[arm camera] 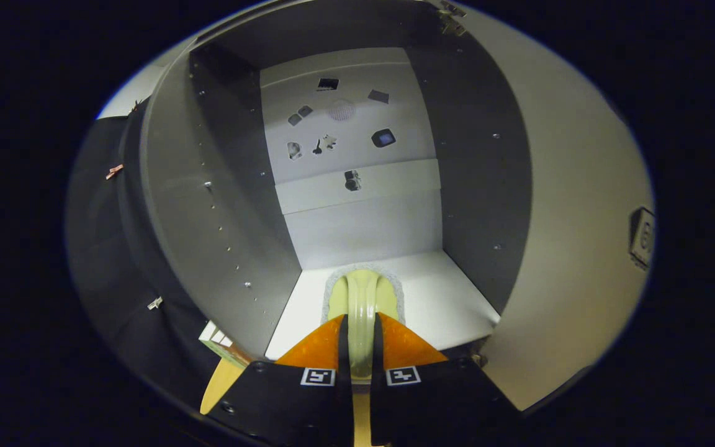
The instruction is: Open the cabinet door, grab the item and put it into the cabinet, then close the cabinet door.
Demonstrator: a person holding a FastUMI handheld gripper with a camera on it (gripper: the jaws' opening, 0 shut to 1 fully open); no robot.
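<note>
Dim overall. Brightest patch is the cabinet (357,186) floor and lower back panel, lit from the open front. Side walls inside fall to dark grey shadow, darkest up near the top. No hard glare. Heavy fisheye: cabinet edges and the open door (575,217) to its right bow outward. Small marks on the back panel are soft, unreadable.

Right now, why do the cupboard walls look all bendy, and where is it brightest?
In the gripper view the fisheye lens bows the cabinet walls and its open door. The brightest spot is the cabinet's white floor, while the side walls lie in shadow. The fingers pinch a pale brush, sharp enough to see.
</note>
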